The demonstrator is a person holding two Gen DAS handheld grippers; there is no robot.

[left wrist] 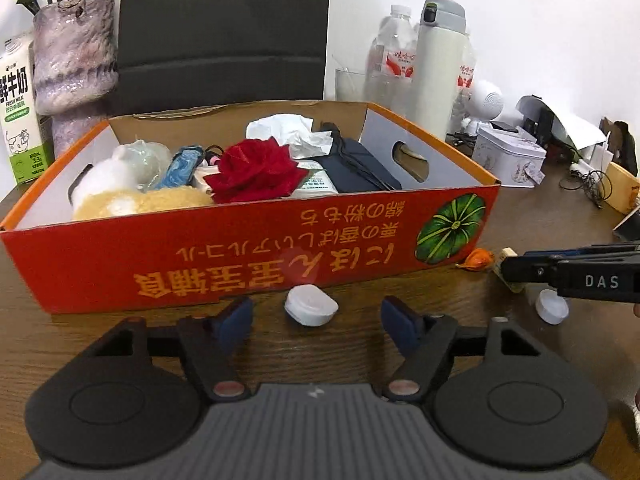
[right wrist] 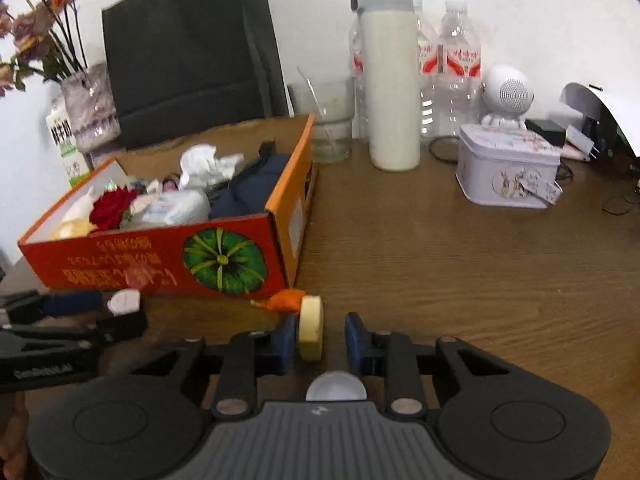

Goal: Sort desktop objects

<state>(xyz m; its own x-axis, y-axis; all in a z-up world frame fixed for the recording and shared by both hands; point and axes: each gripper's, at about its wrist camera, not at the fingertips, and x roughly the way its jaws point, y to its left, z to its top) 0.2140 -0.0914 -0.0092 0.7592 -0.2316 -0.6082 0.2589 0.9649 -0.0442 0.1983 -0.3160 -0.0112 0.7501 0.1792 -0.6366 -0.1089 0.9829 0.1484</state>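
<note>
An orange-red cardboard box [left wrist: 256, 256] [right wrist: 160, 264] holds a red rose [left wrist: 256, 170], tissue, a navy pouch and other items. A white cap-like piece [left wrist: 311, 305] lies on the table in front of the box, between the fingers of my open left gripper [left wrist: 316, 320]; it also shows in the right wrist view [right wrist: 125, 302]. My right gripper [right wrist: 320, 340] is open around a standing yellow tape roll [right wrist: 311, 330]; its left pad is near the roll. A small orange object [left wrist: 478, 259] [right wrist: 285, 300] lies by the box corner. A white bottle cap [left wrist: 552, 307] [right wrist: 336, 387] lies under the right gripper.
At the back stand a cream thermos [right wrist: 390, 80], water bottles [right wrist: 458, 64], a glass [right wrist: 328, 120], a white speaker figure [right wrist: 506, 94], a lilac tin [right wrist: 506, 168], a black bag [right wrist: 188, 52], a vase [left wrist: 72, 68] and a milk carton [left wrist: 18, 108]. Cables lie at the far right.
</note>
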